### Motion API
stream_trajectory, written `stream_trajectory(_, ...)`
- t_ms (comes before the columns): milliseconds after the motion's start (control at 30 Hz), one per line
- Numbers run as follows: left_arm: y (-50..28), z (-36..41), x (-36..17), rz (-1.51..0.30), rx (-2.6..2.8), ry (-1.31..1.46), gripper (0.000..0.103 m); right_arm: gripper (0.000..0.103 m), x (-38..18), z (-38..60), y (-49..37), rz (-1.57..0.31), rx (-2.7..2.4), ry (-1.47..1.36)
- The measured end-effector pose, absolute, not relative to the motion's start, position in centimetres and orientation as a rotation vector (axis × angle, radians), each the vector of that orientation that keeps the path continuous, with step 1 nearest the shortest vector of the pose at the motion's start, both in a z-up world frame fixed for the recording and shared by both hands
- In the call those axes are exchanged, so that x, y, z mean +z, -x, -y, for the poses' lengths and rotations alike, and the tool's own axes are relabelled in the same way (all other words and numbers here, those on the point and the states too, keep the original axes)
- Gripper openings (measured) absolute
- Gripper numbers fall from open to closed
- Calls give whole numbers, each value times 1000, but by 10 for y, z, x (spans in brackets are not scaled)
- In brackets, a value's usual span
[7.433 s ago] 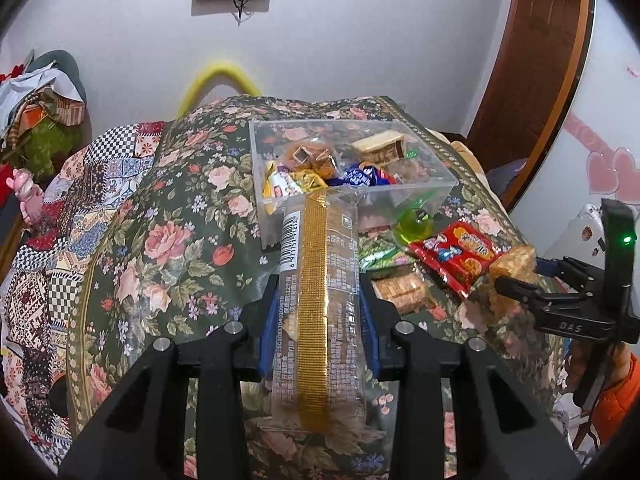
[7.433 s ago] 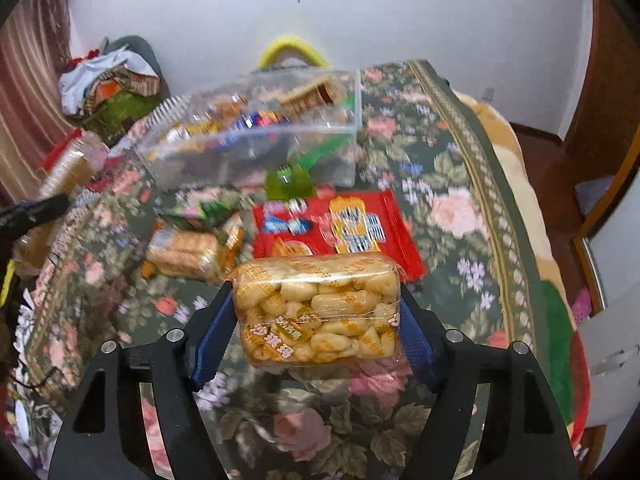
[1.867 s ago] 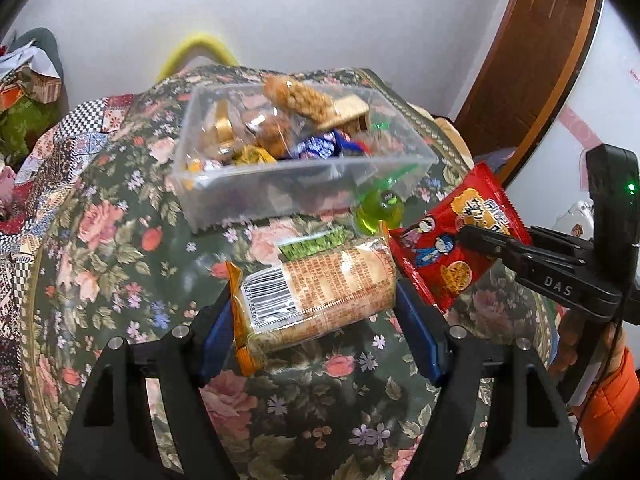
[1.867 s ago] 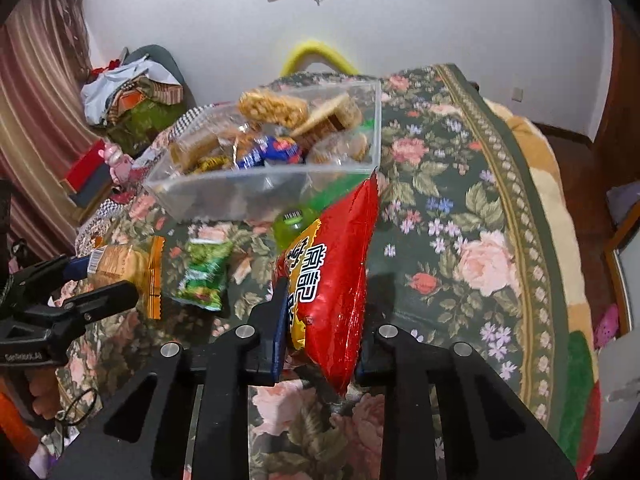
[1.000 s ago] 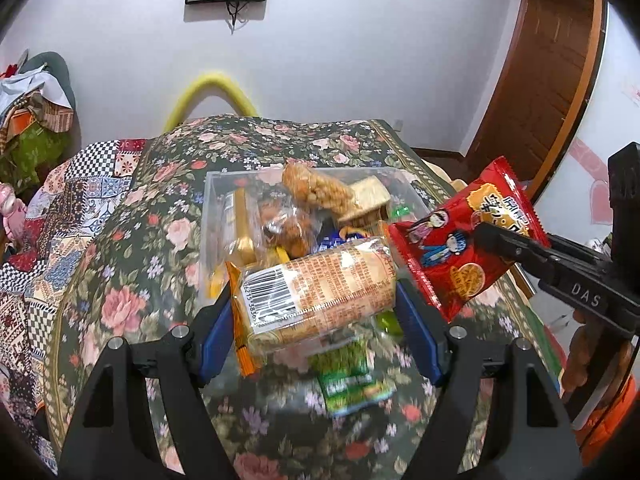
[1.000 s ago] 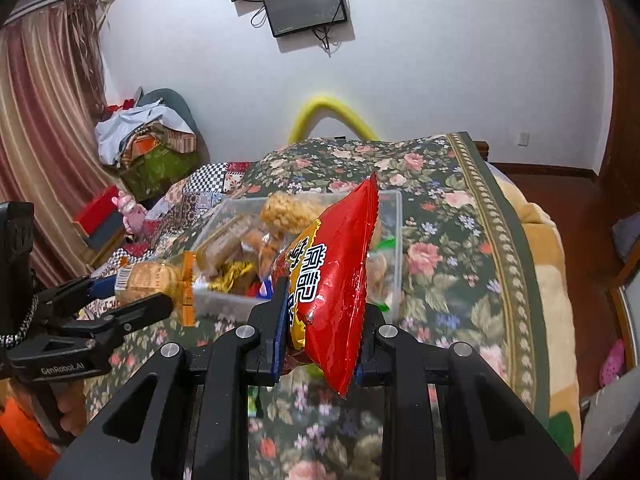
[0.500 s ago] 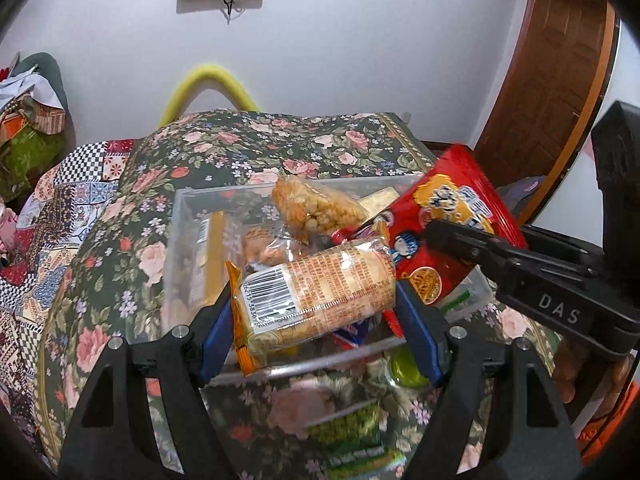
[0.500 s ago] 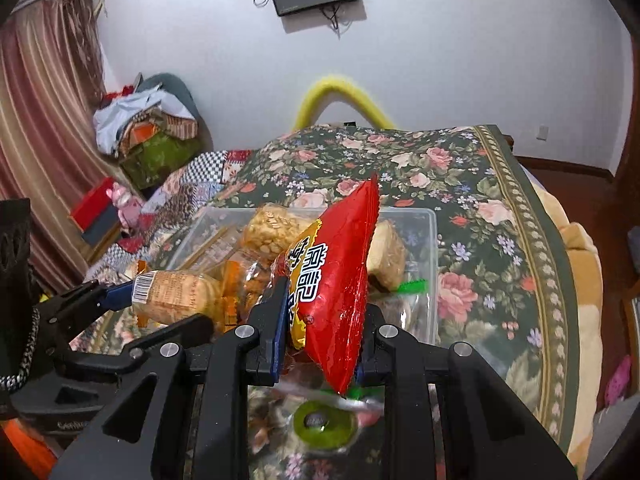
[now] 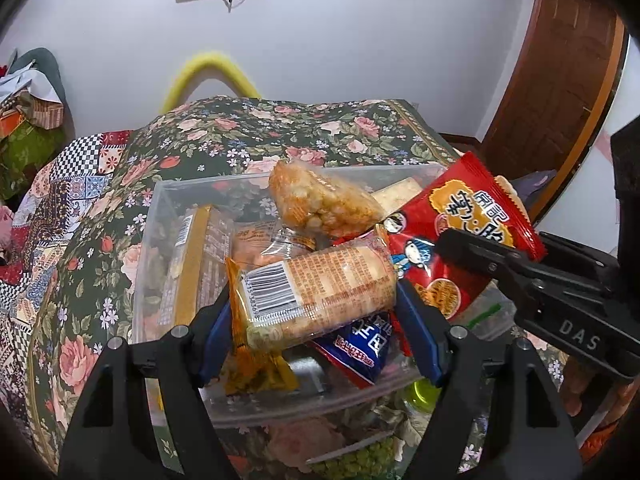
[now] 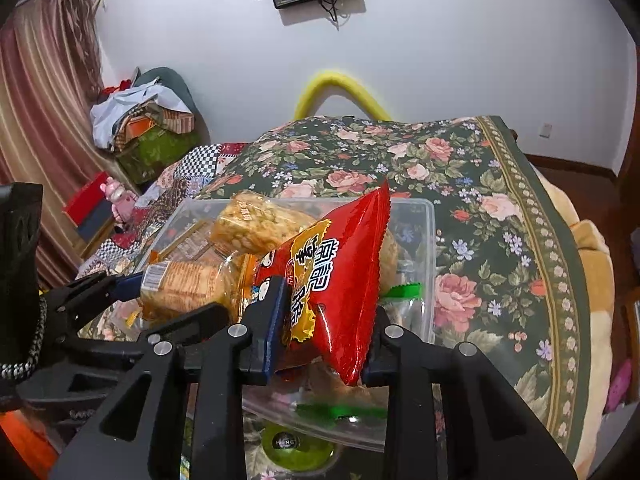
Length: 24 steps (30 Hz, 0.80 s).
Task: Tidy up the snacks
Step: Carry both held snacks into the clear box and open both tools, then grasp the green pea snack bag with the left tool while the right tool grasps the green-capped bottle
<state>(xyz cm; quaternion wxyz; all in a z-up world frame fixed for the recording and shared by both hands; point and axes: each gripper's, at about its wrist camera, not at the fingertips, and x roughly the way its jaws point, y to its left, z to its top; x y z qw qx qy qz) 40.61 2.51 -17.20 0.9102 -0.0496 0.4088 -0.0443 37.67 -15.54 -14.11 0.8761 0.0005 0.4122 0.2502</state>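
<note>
- The left gripper (image 9: 316, 308) is clamped on the cracker pack (image 9: 320, 288), one blue pad on each end of the roll, jaws spread to about the pack's full length. The pack hangs crosswise over the near half of the clear bin (image 9: 160, 208), barcode end toward the bin's left wall.
- That cracker pack looks light and fairly stiff as a stack, but the crackers inside would likely snap under a hard squeeze. The film is slick, so an end-to-end hold like this one seems the safer place to take it.
- The right gripper (image 10: 320, 336) is closed narrowly on the red chip bag (image 10: 336, 276), pinching its lower part so the bag stands nearly upright over the bin's right side.
- The chip bag looks puffed, light and glossy. It would probably crush or slide in the pads, so a gentle pinch on the flat seam or lower body suits it best.
- In the bin lie a gold-striped pack (image 9: 198, 252) along the left wall, a blue wrapper (image 9: 360, 344) near the front, and a puffed snack bag (image 9: 320, 204) riding on top toward the far side.
- The bin sits on the bed's floral blanket (image 10: 500, 208), with a green jelly cup (image 10: 296, 446) just outside its near wall.
</note>
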Motion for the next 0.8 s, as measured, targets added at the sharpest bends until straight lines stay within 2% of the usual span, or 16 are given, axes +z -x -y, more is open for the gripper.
stream_trajectory(167, -408, -22, -175, -845, -86, 87, 77, 36, -145, 154, -372, -852, 482, 55)
stream_trajectory(367, -404, -21, -172, -874, -139, 110, 83, 53, -146, 163, -370, -879, 445, 53)
stream_trajectory(533, -395, -17, -167, -875, -139, 88, 85, 55, -141, 165, -362, -886, 453, 79)
stream_trajectory(600, -390, -17, -164, -874, -140, 92, 85, 64, -139, 166, -358, -867, 421, 105)
stream_trajectory(633, -387, -18, -162, -870, -139, 95, 85, 72, -136, 168, -355, -844, 398, 120)
stream_trajectory(700, -381, -19, -157, -857, -133, 97, 85, 82, -131, 172, -347, -803, 368, 135)
stream_trajectory(800, -372, -21, -149, -841, -127, 101, 85, 85, -128, 180, -338, -795, 365, 117)
